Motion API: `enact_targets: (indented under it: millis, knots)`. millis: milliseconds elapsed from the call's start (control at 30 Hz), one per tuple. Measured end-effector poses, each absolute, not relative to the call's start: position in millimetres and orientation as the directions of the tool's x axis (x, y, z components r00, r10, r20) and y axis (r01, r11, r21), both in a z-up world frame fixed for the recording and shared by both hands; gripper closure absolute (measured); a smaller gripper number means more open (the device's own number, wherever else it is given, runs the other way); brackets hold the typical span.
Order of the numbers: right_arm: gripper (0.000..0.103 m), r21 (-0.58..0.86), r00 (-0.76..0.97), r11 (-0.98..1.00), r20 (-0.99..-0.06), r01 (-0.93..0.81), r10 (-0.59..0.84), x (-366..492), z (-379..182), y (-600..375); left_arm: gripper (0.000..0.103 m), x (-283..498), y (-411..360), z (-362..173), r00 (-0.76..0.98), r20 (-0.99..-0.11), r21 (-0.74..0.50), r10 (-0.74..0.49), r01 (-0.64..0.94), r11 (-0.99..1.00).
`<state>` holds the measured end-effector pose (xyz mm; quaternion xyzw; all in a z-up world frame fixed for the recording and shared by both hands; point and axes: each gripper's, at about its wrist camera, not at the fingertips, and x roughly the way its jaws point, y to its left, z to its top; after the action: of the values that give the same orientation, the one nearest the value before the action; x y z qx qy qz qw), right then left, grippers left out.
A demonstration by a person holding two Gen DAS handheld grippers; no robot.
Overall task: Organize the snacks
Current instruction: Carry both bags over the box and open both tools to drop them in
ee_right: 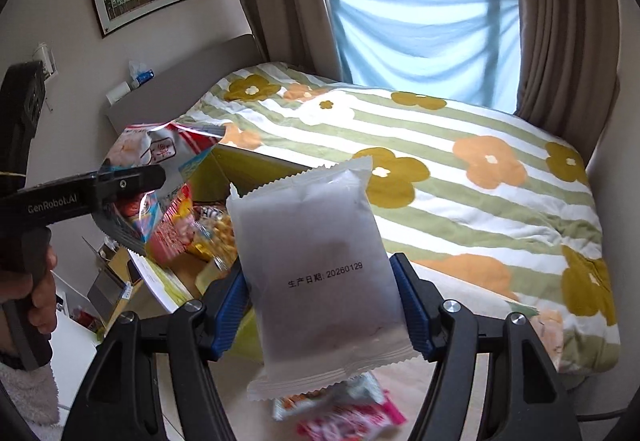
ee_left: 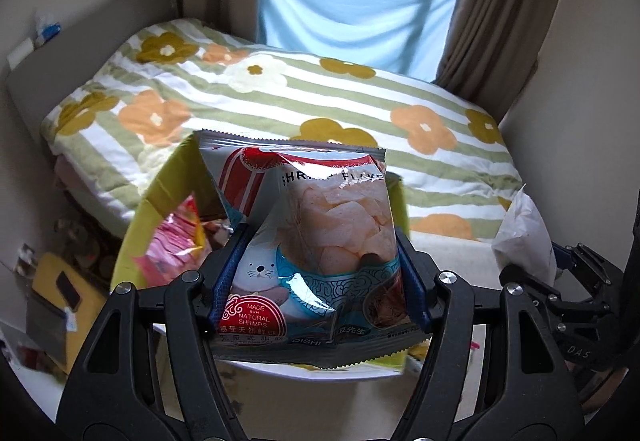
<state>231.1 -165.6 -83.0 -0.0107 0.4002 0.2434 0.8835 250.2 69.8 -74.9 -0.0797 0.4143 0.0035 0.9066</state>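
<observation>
Two snack bags held up over the box by the bed

Behind everything lies the bed (ee_left: 280,109) with its striped flower quilt. Below my tools sits the yellow-green box (ee_left: 160,185), open, with pink and red packets inside. My left tool (ee_left: 320,273) pinches the shrimp flakes bag (ee_left: 320,225) upright, directly above the box. My right tool (ee_right: 320,305) pinches the white pouch (ee_right: 316,273), tilted slightly, just right of the box, above a blurred pink packet (ee_right: 348,417) on the bench (ee_right: 236,389).

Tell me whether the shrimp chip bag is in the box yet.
Not yet. The left gripper holds the shrimp chip bag above the yellow box.
</observation>
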Motion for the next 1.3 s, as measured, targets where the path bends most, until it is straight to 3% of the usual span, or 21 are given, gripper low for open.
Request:
enact_targets:
  millis: [233, 500, 567, 633, 667, 767, 1167, 1267, 1300]
  knots:
    - [0.039, 0.191, 0.54, 0.886, -0.733, -0.423, 0.415, 248, -93, -95, 0.039, 280, 141, -110, 0.595, -0.8, -0.132, -0.073, -0.055, 0.99]
    - [0.039, 0.196, 0.523, 0.92, -0.773, -0.34, 0.359, 263, -108, -57, 0.038, 305, 166, -154, 0.514, -0.848, -0.127, -0.129, 0.039, 0.991]
    - [0.039, 0.193, 0.523, 0.926, -0.779, -0.325, 0.346, 265, -109, -52, 0.03, 307, 166, -157, 0.518, -0.843, -0.131, -0.145, 0.064, 0.989]
    - [0.039, 0.191, 0.517, 0.928, -0.786, -0.32, 0.34, 268, -110, -48, 0.004, 305, 164, -157, 0.519, -0.845, -0.104, -0.132, 0.083, 0.991]
    - [0.039, 0.188, 0.515, 0.929, -0.788, -0.32, 0.337, 269, -110, -46, 0.0, 304, 161, -156, 0.528, -0.841, -0.082, -0.118, 0.091, 0.992]
    - [0.039, 0.186, 0.511, 0.928, -0.791, -0.324, 0.337, 272, -110, -44, 0.0, 297, 162, -152, 0.547, -0.832, -0.04, -0.091, 0.105, 0.994]
    - [0.038, 0.238, 0.444, 0.918, -0.818, -0.318, 0.366, 262, -128, -45, 0.0, 293, 175, -139, 0.555, -0.825, -0.102, -0.111, 0.047, 0.994]
    - [0.02, 0.215, 0.481, 0.925, -0.805, -0.313, 0.349, 261, -124, -46, 0.0, 292, 172, -140, 0.553, -0.825, -0.108, -0.112, 0.04, 0.993]
    - [0.019, 0.214, 0.484, 0.925, -0.802, -0.313, 0.35, 261, -122, -48, 0.0, 292, 170, -140, 0.55, -0.828, -0.107, -0.111, 0.041, 0.993]
